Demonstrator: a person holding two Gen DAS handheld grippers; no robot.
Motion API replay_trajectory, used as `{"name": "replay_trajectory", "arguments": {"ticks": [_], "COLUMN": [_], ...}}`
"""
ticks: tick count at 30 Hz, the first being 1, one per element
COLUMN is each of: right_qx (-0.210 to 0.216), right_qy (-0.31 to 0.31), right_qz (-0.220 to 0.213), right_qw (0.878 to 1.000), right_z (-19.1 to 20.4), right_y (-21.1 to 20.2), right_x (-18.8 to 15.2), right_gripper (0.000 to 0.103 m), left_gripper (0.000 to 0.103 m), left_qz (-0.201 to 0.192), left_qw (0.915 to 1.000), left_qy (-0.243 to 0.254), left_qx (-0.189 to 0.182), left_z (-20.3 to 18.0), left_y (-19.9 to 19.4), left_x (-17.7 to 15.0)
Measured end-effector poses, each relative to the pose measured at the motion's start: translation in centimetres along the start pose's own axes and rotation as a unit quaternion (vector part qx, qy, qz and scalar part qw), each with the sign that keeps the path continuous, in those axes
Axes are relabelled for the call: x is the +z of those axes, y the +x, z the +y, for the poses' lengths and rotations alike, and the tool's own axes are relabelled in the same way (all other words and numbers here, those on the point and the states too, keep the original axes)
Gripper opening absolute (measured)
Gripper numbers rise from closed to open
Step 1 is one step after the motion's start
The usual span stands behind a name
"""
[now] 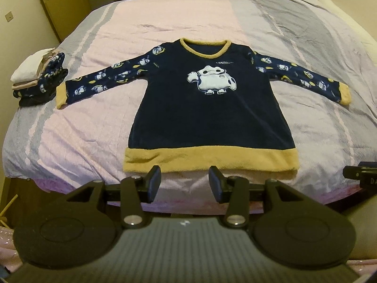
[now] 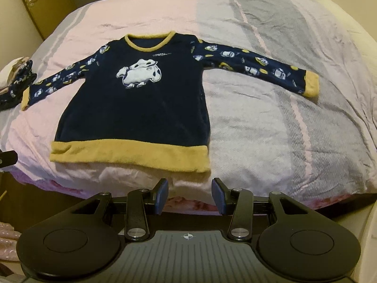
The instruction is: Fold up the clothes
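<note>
Your left gripper [image 1: 185, 184] and right gripper [image 2: 190, 194] stand wide open, empty, short of the navy fleece top's [image 1: 212, 108] mustard hem [image 1: 209, 159]; only the left view shows the whole folded clothes stack [image 1: 38, 75].

txt: "DA" partial | on right gripper [image 1: 367, 179] | shirt [image 1: 212, 108] script illegible

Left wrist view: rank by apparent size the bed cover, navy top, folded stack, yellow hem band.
1. bed cover
2. navy top
3. yellow hem band
4. folded stack, looks close to the band; it lies farther from the camera, so that order is unsure.
</note>
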State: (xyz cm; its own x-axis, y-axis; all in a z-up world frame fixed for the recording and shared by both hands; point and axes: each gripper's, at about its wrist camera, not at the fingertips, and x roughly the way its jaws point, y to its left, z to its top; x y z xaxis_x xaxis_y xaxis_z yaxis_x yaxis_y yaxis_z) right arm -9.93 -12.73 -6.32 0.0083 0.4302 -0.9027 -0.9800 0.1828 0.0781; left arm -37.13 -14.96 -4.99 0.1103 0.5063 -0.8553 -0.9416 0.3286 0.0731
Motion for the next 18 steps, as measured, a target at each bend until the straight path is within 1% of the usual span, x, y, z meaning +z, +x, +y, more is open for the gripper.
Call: {"name": "replay_trajectory", "arguments": {"ticks": [5,10,18], "right_qx": [-0.002,-0.001,0.006], "right_qy": [-0.005,-0.025,-0.037], "right_qz": [-0.005,-0.014,-0.016], "right_qw": [1.000,1.000,0.999], "right_z": [0.6,1.5,2.5], "right_y": [-0.5,-1.3,-1.9], "right_x": [0.0,-0.3,-0.9], "right_gripper": [0.045,0.045,0.045], "left_gripper": [0.042,0.042,0.042], "left_qz": [-0.002,-0.001,0.001], "left_qw": [1.0000,1.0000,1.0000], "left_qy": [-0.002,-0.003,-0.004], "left_qx": [0.002,0.005,0.006], "left_z": [0.7,1.4,1.7], "left_y": [-0.4,-0.7,-1.2], "left_x": [-0.4,-1.0,-1.9]}}
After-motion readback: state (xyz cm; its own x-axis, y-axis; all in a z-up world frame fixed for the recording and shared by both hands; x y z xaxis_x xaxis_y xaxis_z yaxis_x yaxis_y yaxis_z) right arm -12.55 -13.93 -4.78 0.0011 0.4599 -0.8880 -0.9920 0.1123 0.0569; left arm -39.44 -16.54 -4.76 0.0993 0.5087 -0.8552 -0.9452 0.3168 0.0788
